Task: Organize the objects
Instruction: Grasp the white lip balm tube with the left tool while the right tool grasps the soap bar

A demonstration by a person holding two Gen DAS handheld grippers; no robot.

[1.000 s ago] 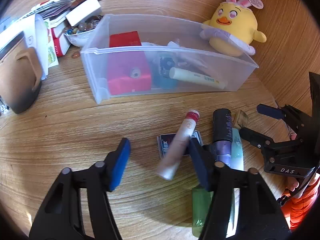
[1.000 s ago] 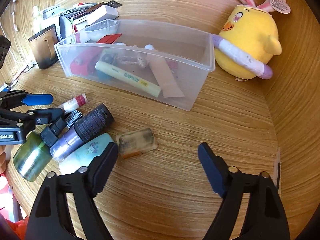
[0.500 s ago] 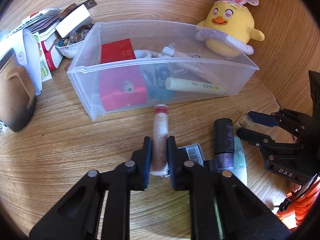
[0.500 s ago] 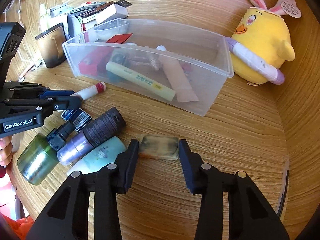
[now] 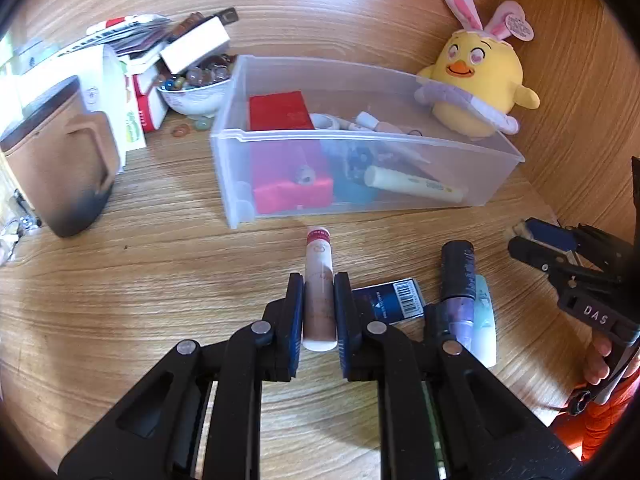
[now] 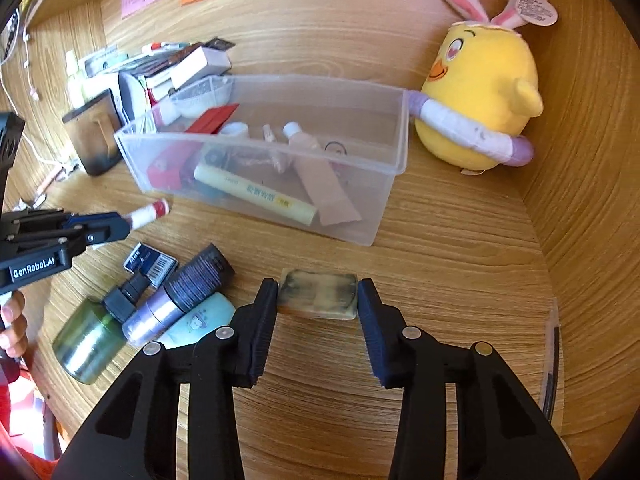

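Your left gripper (image 5: 319, 312) is clamped on the red-capped tube (image 5: 318, 280), cap pointing to 12 o'clock at the clear bin (image 5: 360, 140). The grip sits near the tail end, so most of the tube sticks out front. I'd lift it level and come in over the near wall before letting go, otherwise the cap could catch the rim. Aim for the gap beside the red box (image 5: 280, 112), not on top of the pale yellow stick (image 5: 412, 184).

Your right gripper (image 6: 318, 300) has its jaws against both short ends of the grubby bar (image 6: 318, 295), so I'd call that grasped, though the bar looks like it's resting on the worktop (image 6: 460, 248). It's flat and maybe slick, so squeeze firmly before raising it.

The right view shows what's left at its 9 o'clock: green bottle (image 6: 90, 344), purple bottle (image 6: 180, 296), pale blue tube (image 6: 200, 320) and blue barcode pack (image 6: 150, 264), all bunched and touching. The green bottle is hidden in the left view. The left view gives you the bowl of marbles (image 5: 196, 88) behind the bin.
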